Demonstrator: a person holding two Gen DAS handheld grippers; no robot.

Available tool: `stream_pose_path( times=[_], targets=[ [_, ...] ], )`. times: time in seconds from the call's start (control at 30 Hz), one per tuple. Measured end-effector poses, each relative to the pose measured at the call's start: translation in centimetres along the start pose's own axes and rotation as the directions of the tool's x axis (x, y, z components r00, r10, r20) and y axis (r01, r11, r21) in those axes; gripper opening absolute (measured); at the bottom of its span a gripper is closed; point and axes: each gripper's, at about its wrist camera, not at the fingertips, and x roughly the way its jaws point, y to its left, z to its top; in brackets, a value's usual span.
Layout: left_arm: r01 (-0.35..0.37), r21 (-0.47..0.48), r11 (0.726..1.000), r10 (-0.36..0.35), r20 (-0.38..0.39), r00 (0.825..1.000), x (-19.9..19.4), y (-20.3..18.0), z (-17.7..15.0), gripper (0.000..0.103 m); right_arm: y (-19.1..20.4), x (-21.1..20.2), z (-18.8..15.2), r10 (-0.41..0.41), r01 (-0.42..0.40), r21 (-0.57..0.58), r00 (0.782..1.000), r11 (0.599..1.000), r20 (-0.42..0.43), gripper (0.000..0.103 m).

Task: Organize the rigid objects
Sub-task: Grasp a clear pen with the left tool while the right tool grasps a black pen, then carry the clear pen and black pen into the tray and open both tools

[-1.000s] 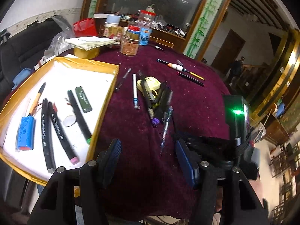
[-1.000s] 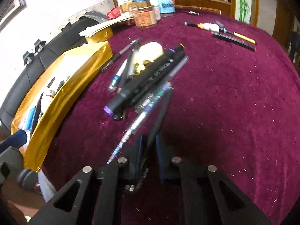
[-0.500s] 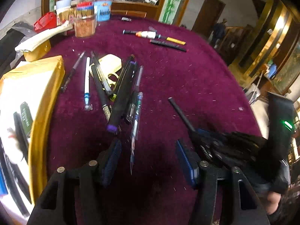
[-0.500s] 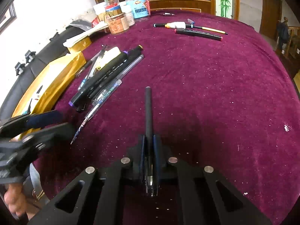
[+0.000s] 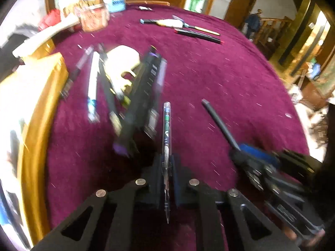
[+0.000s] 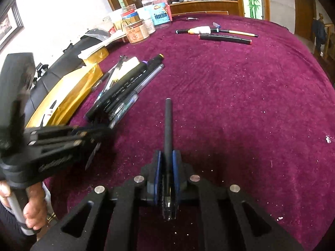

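Between the blue pads of the left gripper (image 5: 166, 167) a clear-barrelled pen (image 5: 166, 146) is sitting clamped, its jaws having just been closing on it; the pen is pointing straight ahead along the fingers, its fine tip sticking out behind the pads toward the camera. Just left of it on the maroon tablecloth (image 5: 230, 73) a blurred heap of markers and pens (image 5: 134, 96) is lying around a pale yellow object (image 5: 123, 62), and farther left the gold-edged box (image 5: 41, 87) is showing its rim.

To the right, the right gripper (image 6: 166, 165) is pinching a slim black pen (image 6: 168, 125) between nearly closed jaws, the pen's shaft reaching forward above the cloth and its clip end resting back between the pads. In that view the left gripper is hanging at the left edge over the near end of the heap, a person's hand (image 6: 31, 209) gripping its handle.

Well beyond both, a black marker with a red end (image 6: 225, 38) is lying beside a white-bodied tool (image 6: 201, 30) and a yellow pencil (image 6: 242, 33), while jars (image 6: 155, 10) are crowding the far edge.
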Motion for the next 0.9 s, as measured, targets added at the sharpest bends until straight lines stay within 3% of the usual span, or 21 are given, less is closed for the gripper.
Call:
stream_pose_path(
  times=[0.1,0.23,0.27,0.33,0.47,0.67,0.73,0.8,0.9],
  targets=[
    [-0.022,0.009,1.000,0.022,0.004,1.000,0.0,-0.7,-0.3,0.009,0.7,0.1,0.1,0.004,-0.005,-0.037,1.000,0.999,-0.005,0.023],
    [-0.111,0.051,0.992,0.109,0.044,0.993,0.1,-2.1,-0.7,0.009,2.0,0.2,-0.1,-0.049,0.048,-0.112,0.999,0.993,-0.005,0.025],
    [-0.136,0.063,0.989,0.132,0.067,0.989,0.2,-2.5,-1.0,0.008,2.3,0.3,-0.2,-0.061,0.060,-0.126,0.998,0.990,-0.004,0.024],
    [-0.142,0.059,0.988,0.137,0.084,0.987,0.2,-2.5,-1.0,0.008,2.3,0.3,-0.2,-0.071,0.070,-0.122,0.998,0.990,0.000,0.009],
    [-0.014,-0.025,1.000,0.016,0.070,0.997,-1.1,-0.9,-1.2,0.008,1.4,0.0,-0.2,-0.018,0.019,-0.075,1.000,0.997,0.005,0.009],
    [0.133,-0.123,0.983,-0.114,0.149,0.982,-6.2,1.3,-3.0,0.008,2.2,-1.7,-0.6,0.037,-0.026,-0.117,0.995,0.993,0.093,0.009],
    [0.161,-0.171,0.972,-0.125,0.200,0.972,-8.8,2.9,-3.8,0.008,2.9,-2.1,-0.6,0.075,-0.062,-0.122,0.992,0.991,0.103,0.009],
    [0.171,-0.228,0.959,-0.110,0.257,0.960,-11.4,5.1,-4.7,0.008,4.2,-2.6,-0.3,0.171,-0.159,-0.118,0.980,0.980,0.105,0.009],
    [0.136,-0.326,0.936,-0.028,0.317,0.948,-14.2,9.0,-6.0,0.008,7.5,-3.1,0.6,0.268,-0.251,-0.160,0.959,0.955,0.095,0.009]
  ],
)
